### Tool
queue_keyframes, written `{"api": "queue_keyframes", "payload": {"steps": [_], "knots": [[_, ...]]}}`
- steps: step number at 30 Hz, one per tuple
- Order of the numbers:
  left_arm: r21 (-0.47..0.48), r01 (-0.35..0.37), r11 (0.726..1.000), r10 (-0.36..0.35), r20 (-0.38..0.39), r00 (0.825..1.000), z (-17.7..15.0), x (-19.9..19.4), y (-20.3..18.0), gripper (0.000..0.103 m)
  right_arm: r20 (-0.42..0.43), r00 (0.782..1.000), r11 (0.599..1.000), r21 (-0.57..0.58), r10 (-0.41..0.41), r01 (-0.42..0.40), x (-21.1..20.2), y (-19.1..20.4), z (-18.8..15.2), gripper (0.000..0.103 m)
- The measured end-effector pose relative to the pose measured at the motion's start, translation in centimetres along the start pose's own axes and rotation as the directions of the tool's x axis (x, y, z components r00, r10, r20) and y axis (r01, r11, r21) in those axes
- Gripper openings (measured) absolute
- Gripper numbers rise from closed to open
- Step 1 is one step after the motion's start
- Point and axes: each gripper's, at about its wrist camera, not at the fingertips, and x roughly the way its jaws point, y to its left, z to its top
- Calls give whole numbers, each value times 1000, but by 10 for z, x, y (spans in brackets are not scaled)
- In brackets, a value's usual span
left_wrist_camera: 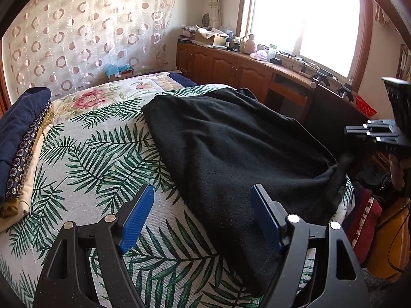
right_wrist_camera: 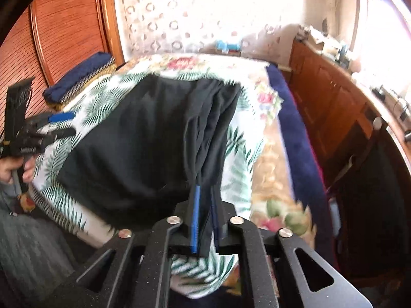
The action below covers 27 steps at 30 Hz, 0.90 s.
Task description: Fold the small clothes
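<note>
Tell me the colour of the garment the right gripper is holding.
Black garment, plain; clearest in the left wrist view.

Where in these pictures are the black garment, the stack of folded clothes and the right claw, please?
black garment (left_wrist_camera: 231, 138): left wrist view, its flat middle.
stack of folded clothes (left_wrist_camera: 20, 128): left wrist view, navy top piece.
right claw (right_wrist_camera: 205, 192): right wrist view, between fingertips.

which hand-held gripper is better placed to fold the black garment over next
Right: the right hand-held gripper already pinches the black garment by its edge. The left hand-held gripper hangs open above the bedspread.
</note>
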Motion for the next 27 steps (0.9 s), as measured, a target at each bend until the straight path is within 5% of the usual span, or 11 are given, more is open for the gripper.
{"api": "queue_keyframes", "payload": {"steps": [3,7,20,24,27], "knots": [[-10,0,1000,0,3,1000,0,-1,2,78,37,999,999,-17,-34,34,4,6,13,34],[-18,2,1000,-2,-2,1000,0,1,2,78,58,997,998,-24,54,-53,30,13,33,35],[-17,3,1000,-3,-28,1000,-5,8,6,78,-75,993,995,38,95,-93,152,8,85,35],[-20,13,1000,-14,-42,999,-8,12,6,78,-54,989,990,21,138,-137,149,11,91,4],[-22,25,999,-27,-54,998,-10,15,5,78,57,998,1000,-13,-9,10,140,4,90,3]]}}
